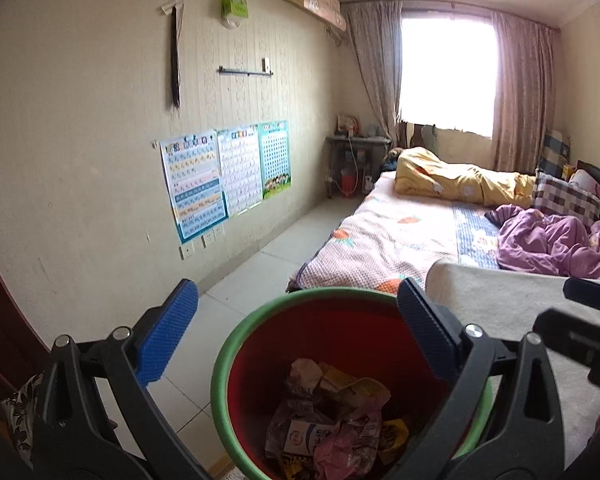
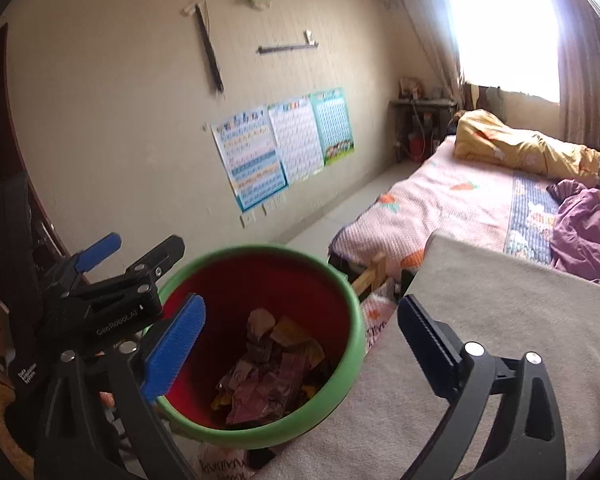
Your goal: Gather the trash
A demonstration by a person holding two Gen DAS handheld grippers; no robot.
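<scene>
A red bin with a green rim (image 1: 236, 340) (image 2: 352, 304) stands on the floor beside the bed. Crumpled wrappers (image 1: 332, 412) (image 2: 272, 376) lie in its bottom: pink, yellow and clear plastic. My left gripper (image 1: 296, 312) hangs open above the bin's mouth, blue pads wide apart, nothing between them. My right gripper (image 2: 300, 320) is open too, above the bin's right side, with nothing in it. The left gripper (image 2: 136, 252) also shows at the left of the right wrist view, over the bin's left rim.
A grey cloth-covered surface (image 1: 512, 308) (image 2: 480, 300) lies right of the bin. The bed (image 1: 400, 224) with a pink cover, yellow quilt (image 1: 460, 180) and purple quilt (image 1: 556, 240) runs toward the window. Tiled floor (image 1: 260, 264) stretches along the wall with posters (image 1: 220, 176).
</scene>
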